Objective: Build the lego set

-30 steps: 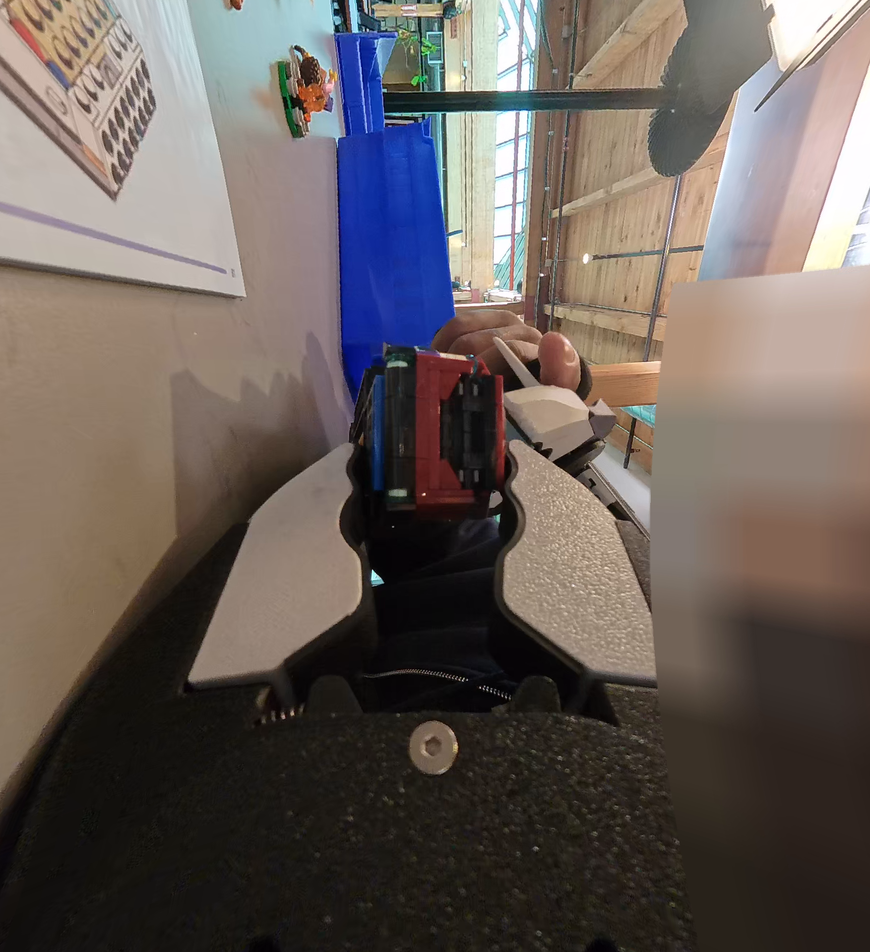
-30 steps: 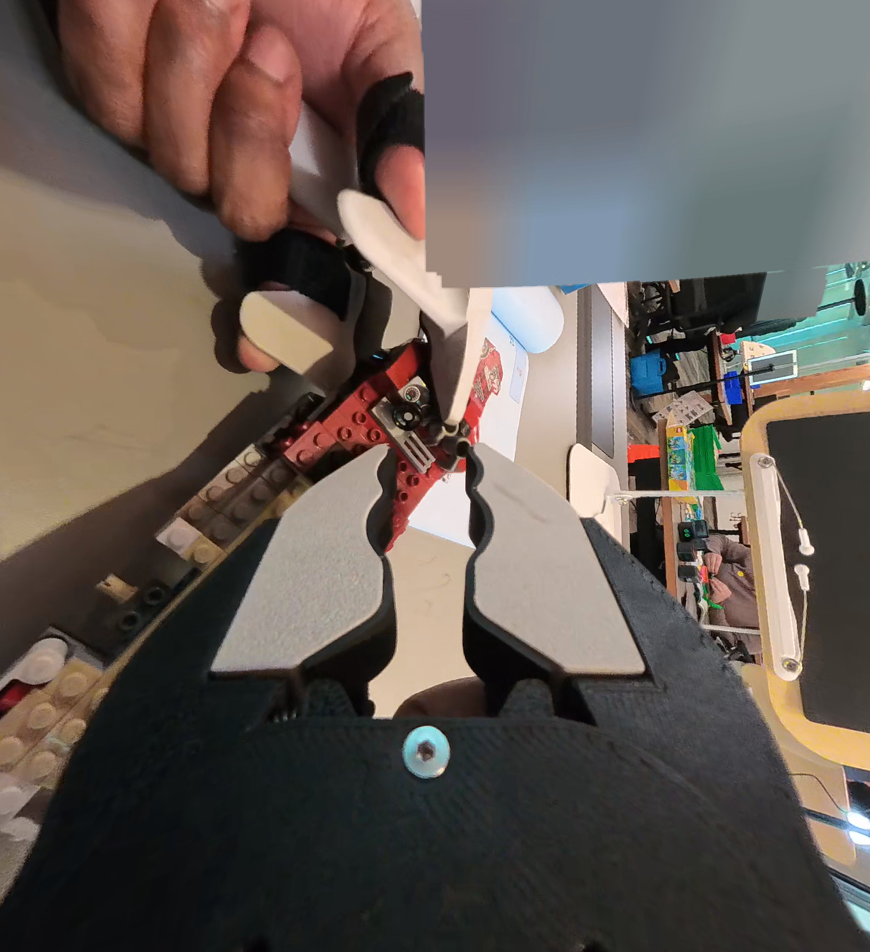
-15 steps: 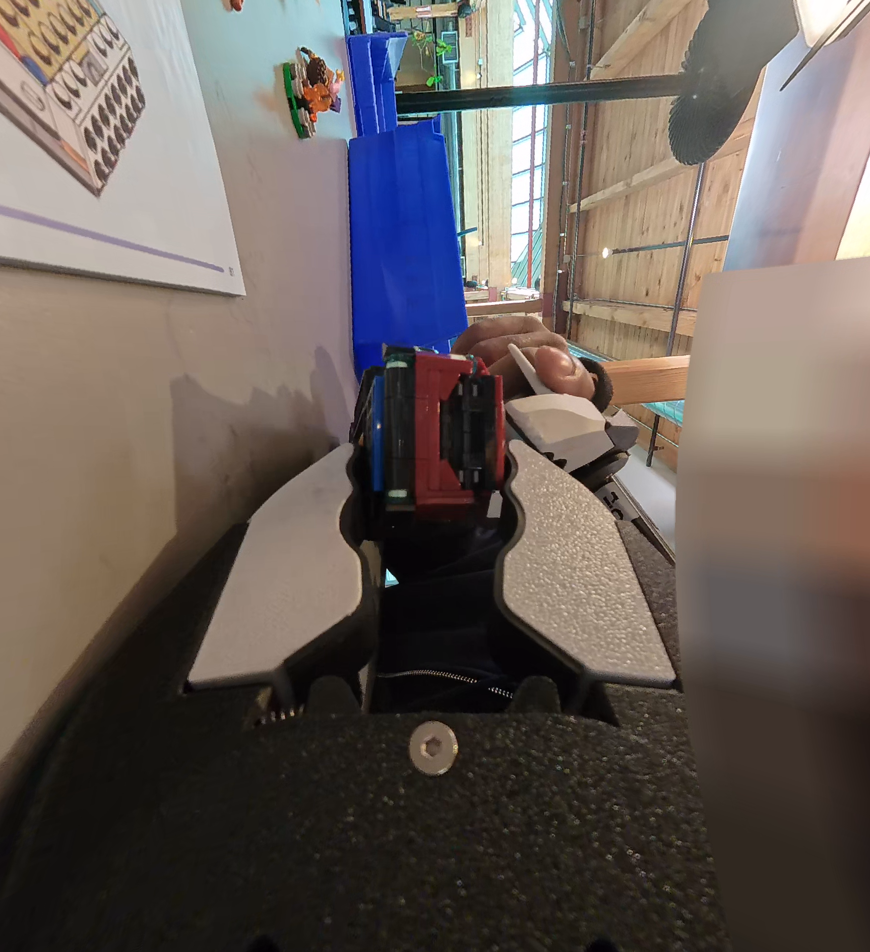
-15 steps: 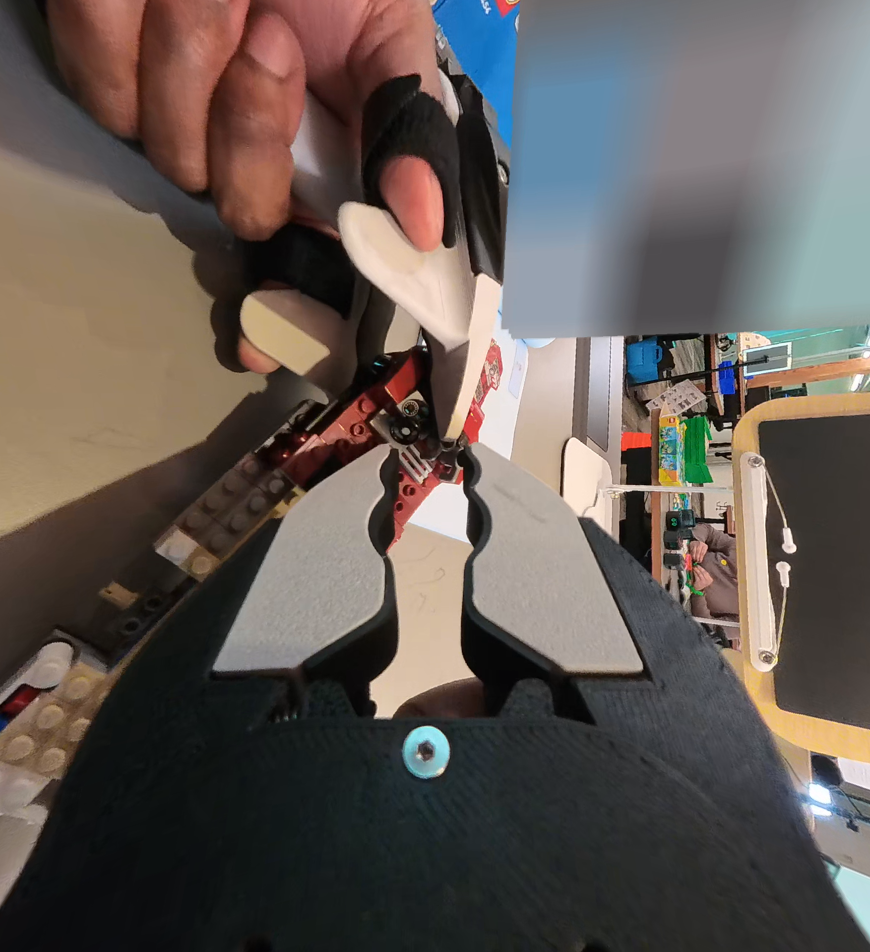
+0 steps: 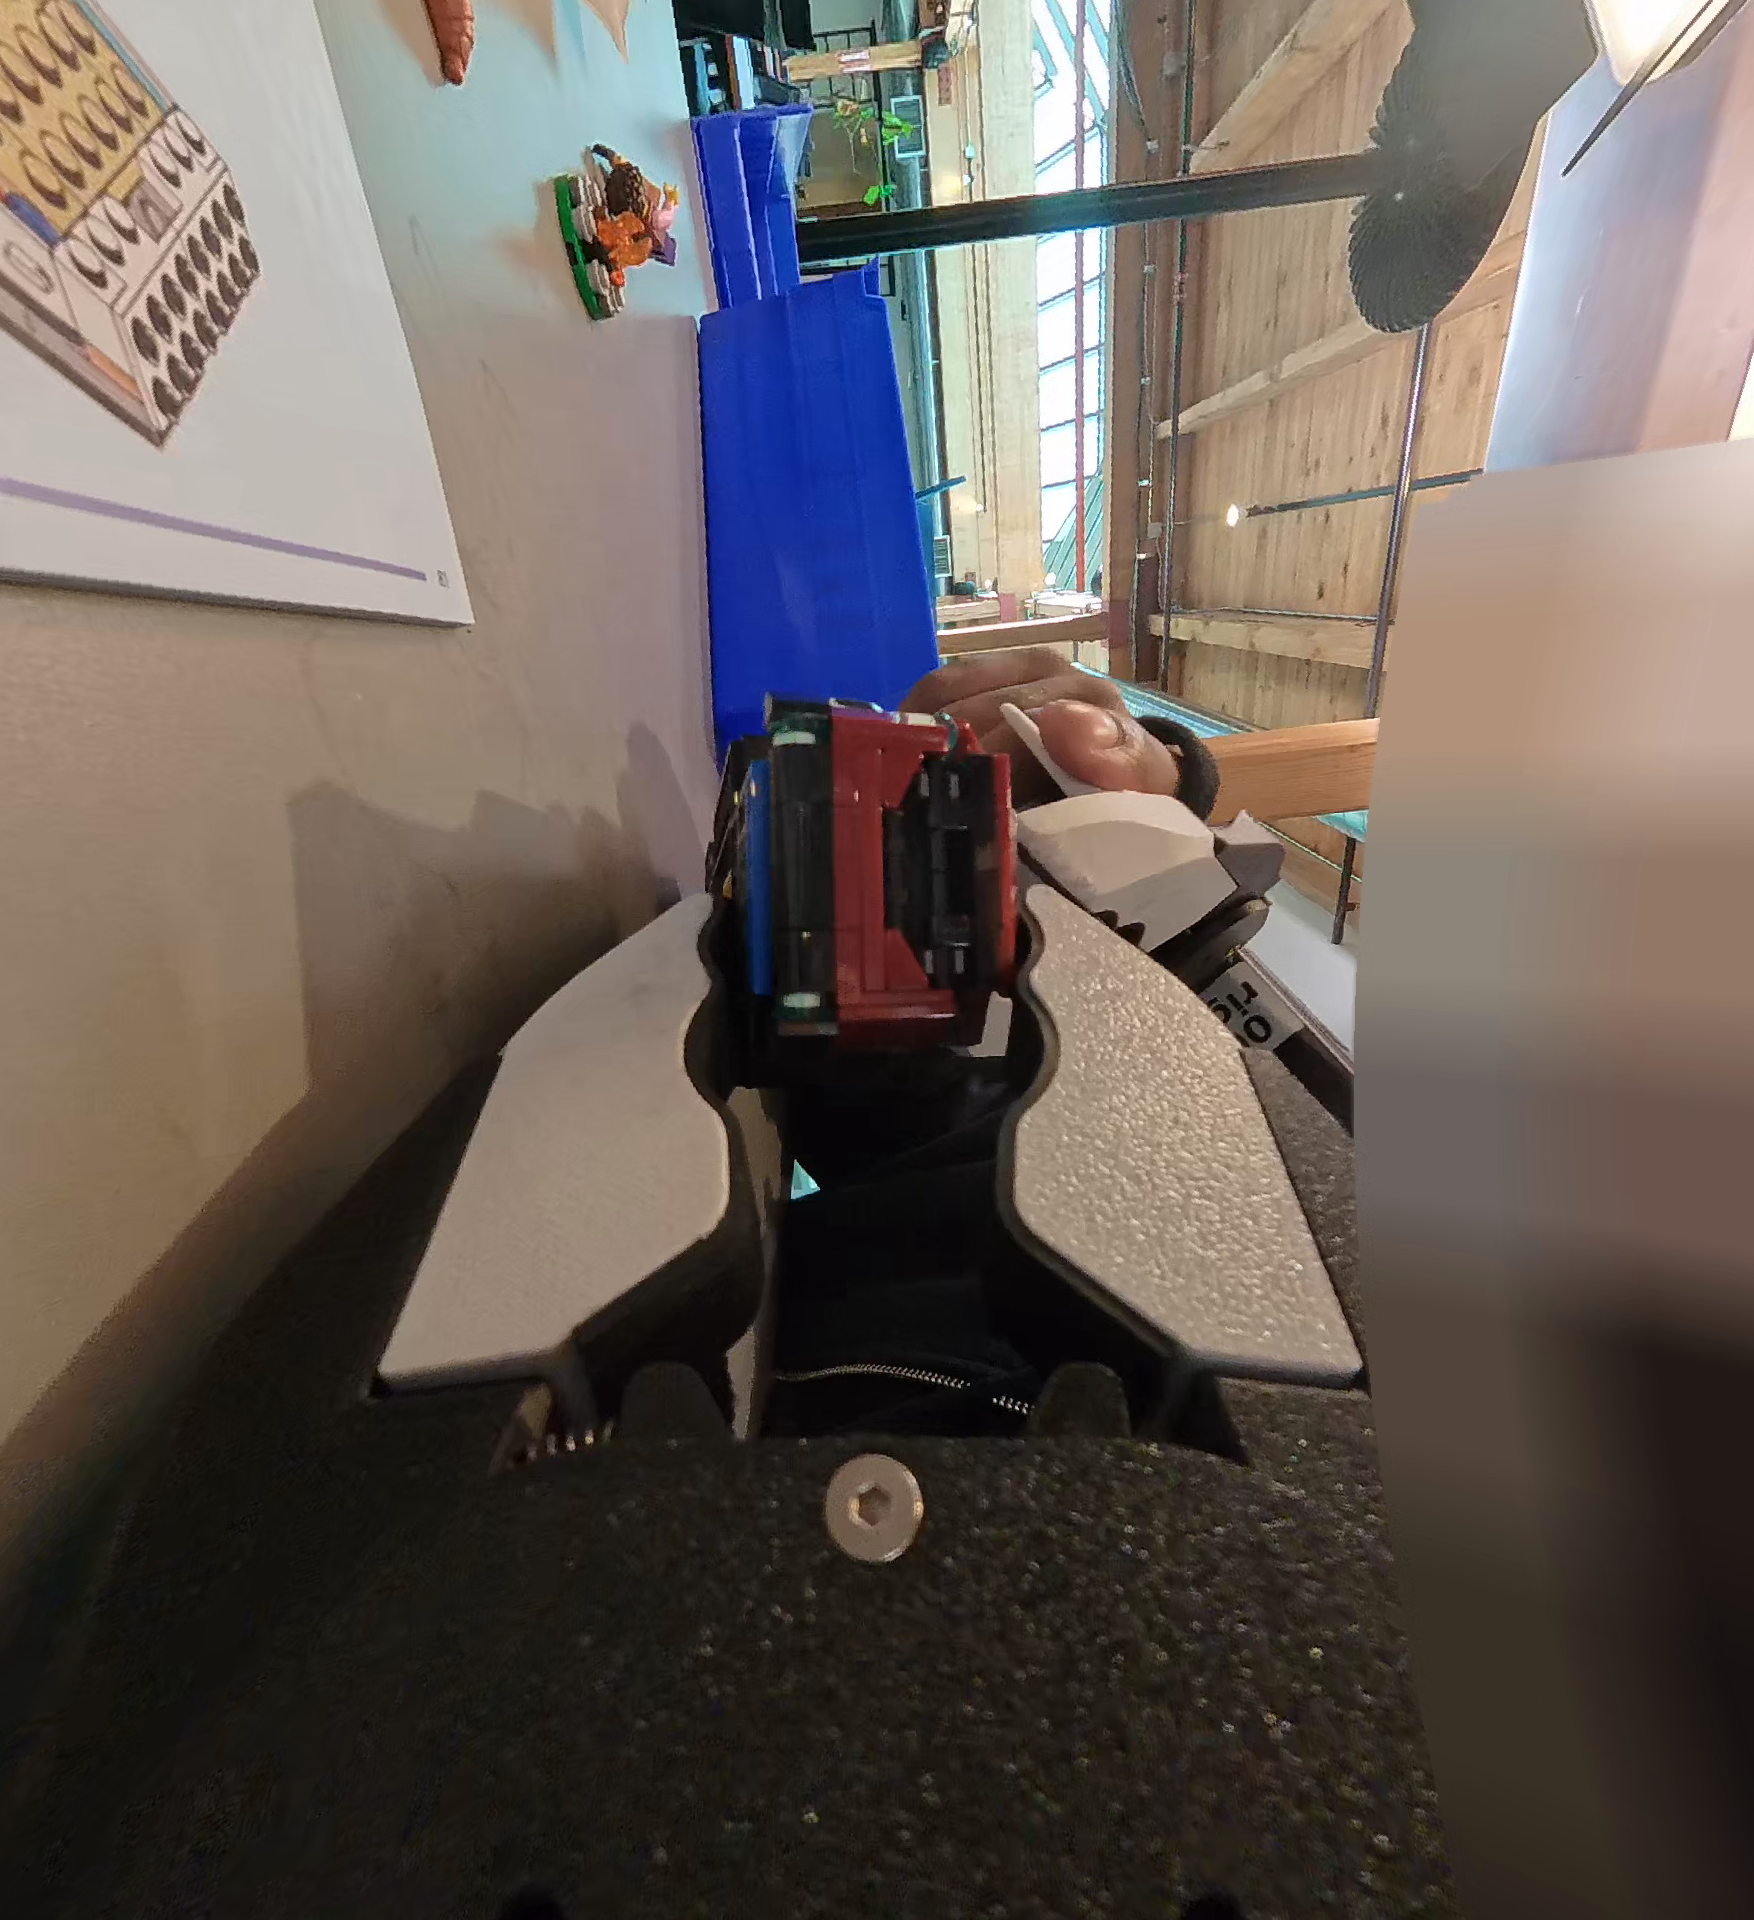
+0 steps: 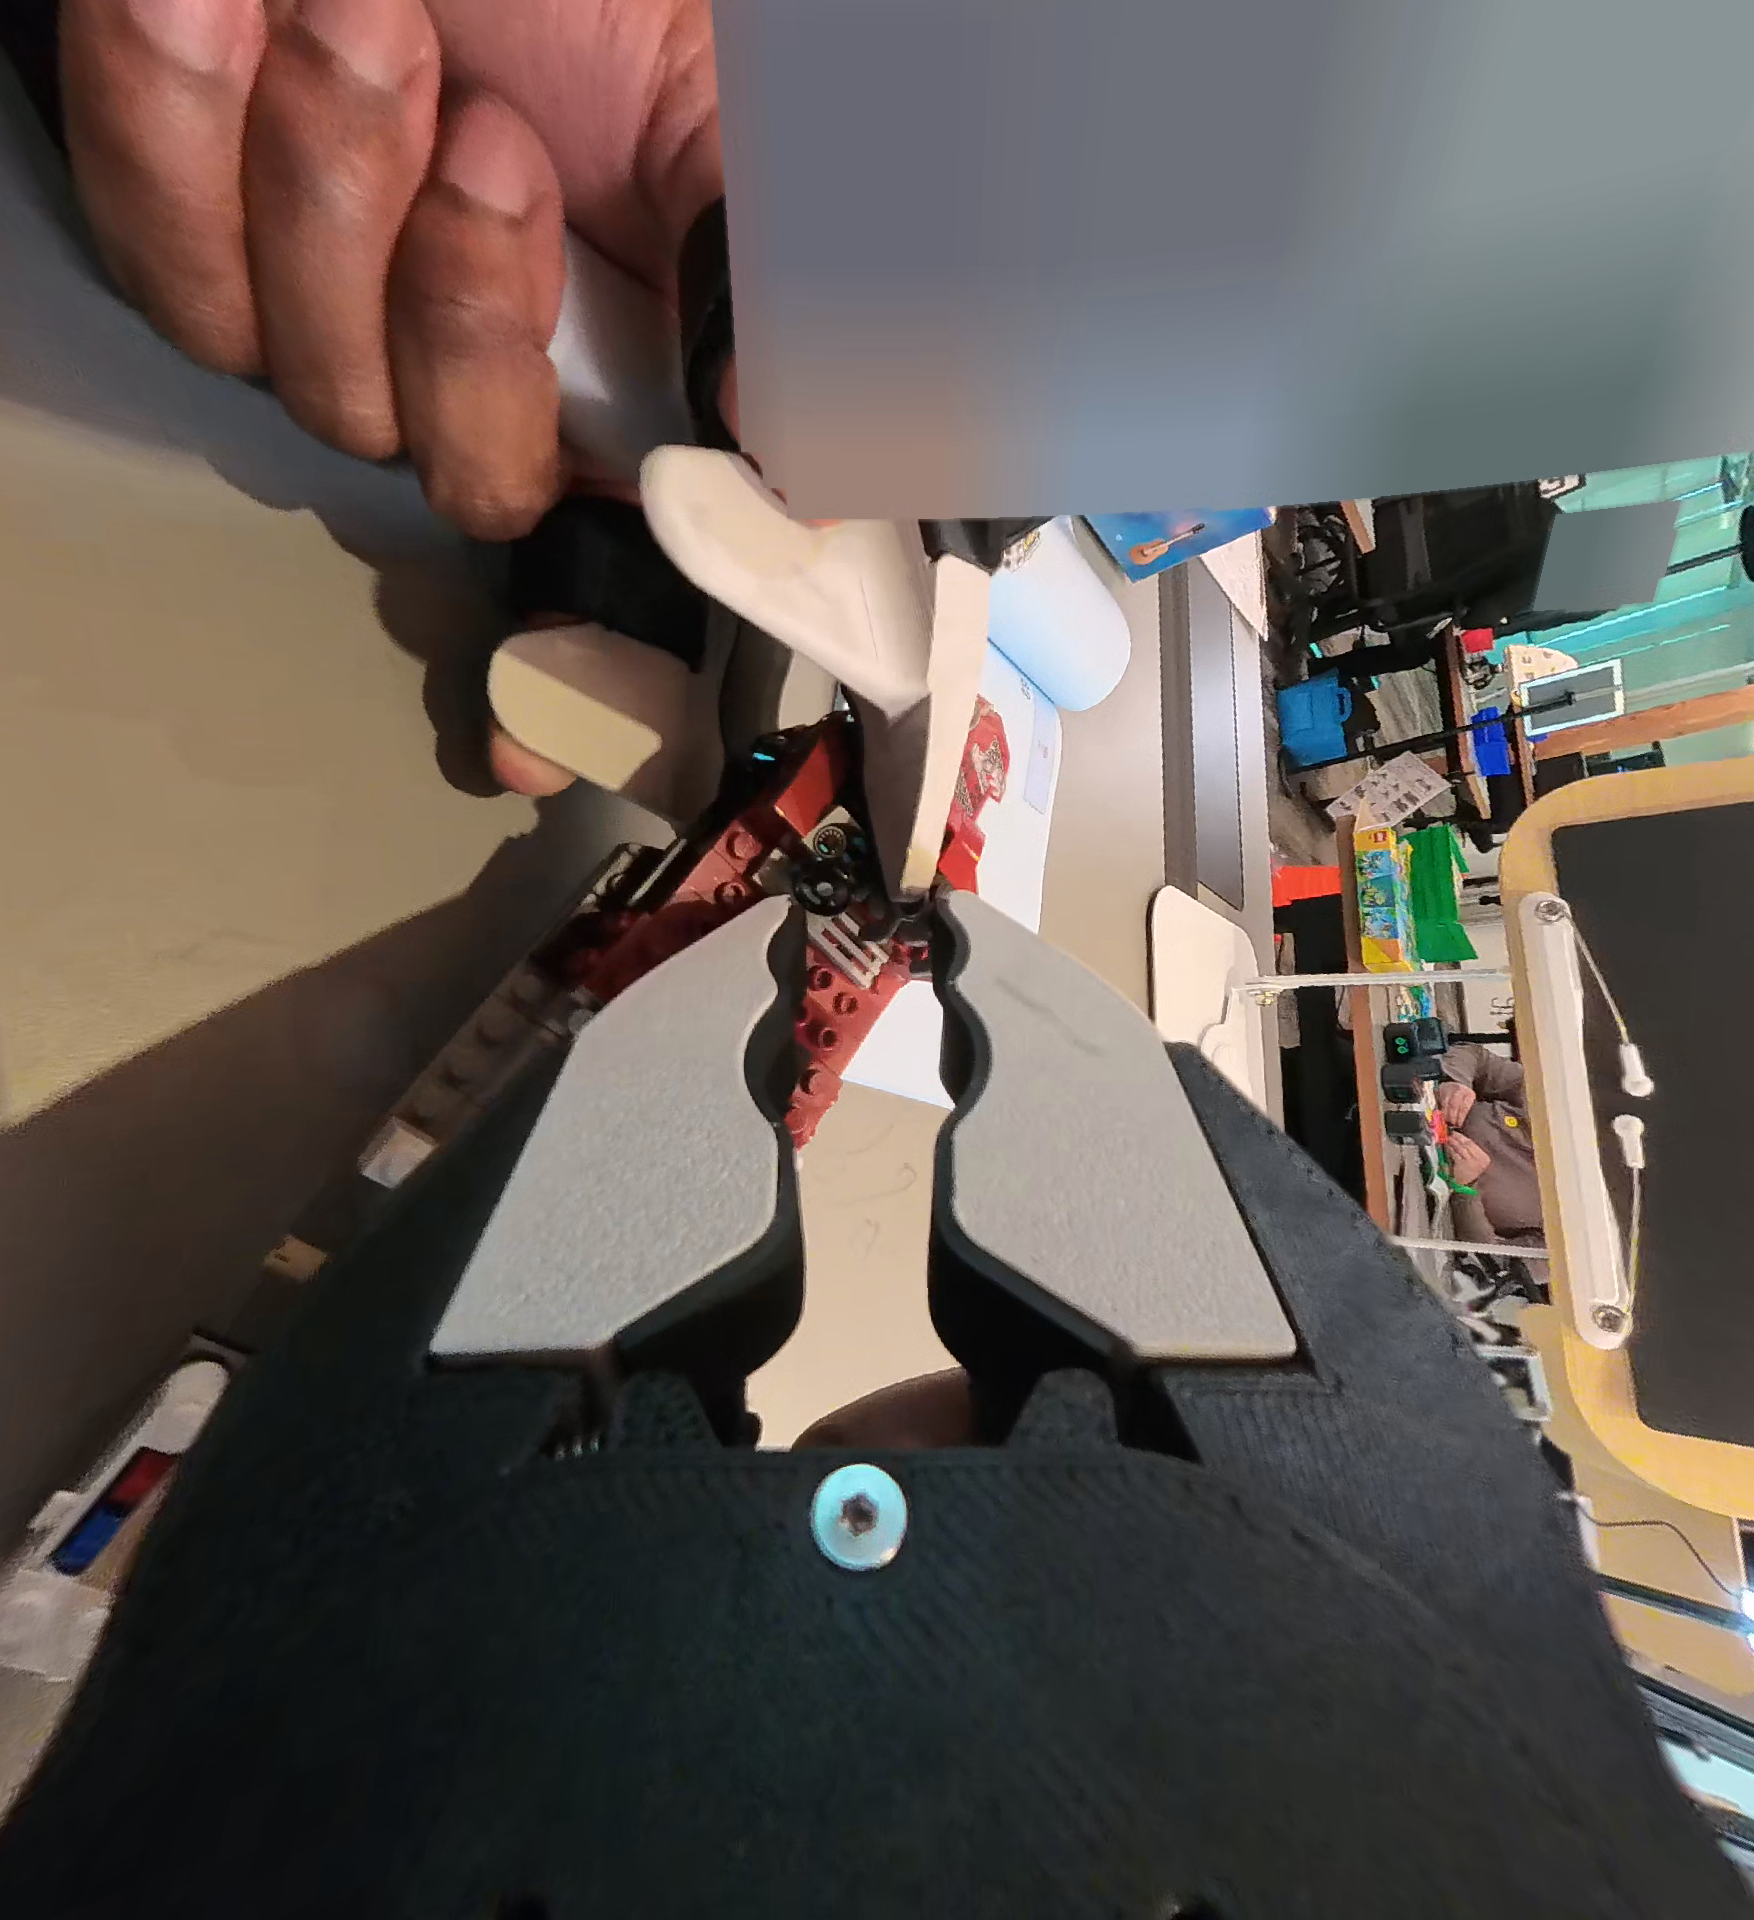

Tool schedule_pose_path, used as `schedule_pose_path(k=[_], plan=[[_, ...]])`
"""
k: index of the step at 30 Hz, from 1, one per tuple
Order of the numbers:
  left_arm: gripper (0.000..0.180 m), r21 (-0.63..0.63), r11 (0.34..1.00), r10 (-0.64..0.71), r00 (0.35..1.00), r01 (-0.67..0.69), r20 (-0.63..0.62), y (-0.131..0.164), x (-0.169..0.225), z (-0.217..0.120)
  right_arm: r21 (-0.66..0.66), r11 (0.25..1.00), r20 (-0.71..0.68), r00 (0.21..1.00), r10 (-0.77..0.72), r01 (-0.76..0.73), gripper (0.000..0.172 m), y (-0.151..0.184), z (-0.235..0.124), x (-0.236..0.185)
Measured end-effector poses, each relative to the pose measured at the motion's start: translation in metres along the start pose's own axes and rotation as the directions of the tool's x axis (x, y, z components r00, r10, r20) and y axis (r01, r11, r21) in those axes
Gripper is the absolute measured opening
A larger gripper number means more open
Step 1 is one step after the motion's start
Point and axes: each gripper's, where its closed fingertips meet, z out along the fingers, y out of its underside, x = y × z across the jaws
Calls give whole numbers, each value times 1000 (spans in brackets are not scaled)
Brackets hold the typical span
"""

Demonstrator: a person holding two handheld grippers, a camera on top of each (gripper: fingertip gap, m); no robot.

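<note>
Beige tabletop (image 5: 125, 935); brick model (image 5: 873, 883) within left gripper (image 5: 868, 935)

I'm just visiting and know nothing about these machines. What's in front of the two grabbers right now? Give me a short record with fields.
Setting: a beige table in a workshop
Left gripper: shut on a red, blue and black brick model, both fingers against its sides
Right gripper: fingertips at a small black and white part on the dark red brick model; whether they press it is unclear
Hand: holds the left gripper's handle
Paper: printed building-instruction sheet on the table
Bin: blue plastic bin behind the model
Spare parts: loose bricks at the table's edge
</note>
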Motion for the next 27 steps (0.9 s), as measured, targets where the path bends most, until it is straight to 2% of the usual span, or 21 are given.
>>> schedule_pose_path(k=[19,27], plan=[[49,-27,992,123,990,-121,64,3,1,1,18,994,57,993,108,-109,25,-1,-2,0],[49,-38,991,133,988,-131,80,5,-1,2,8,988,98,984,151,-153,26,0,-2,-2]])
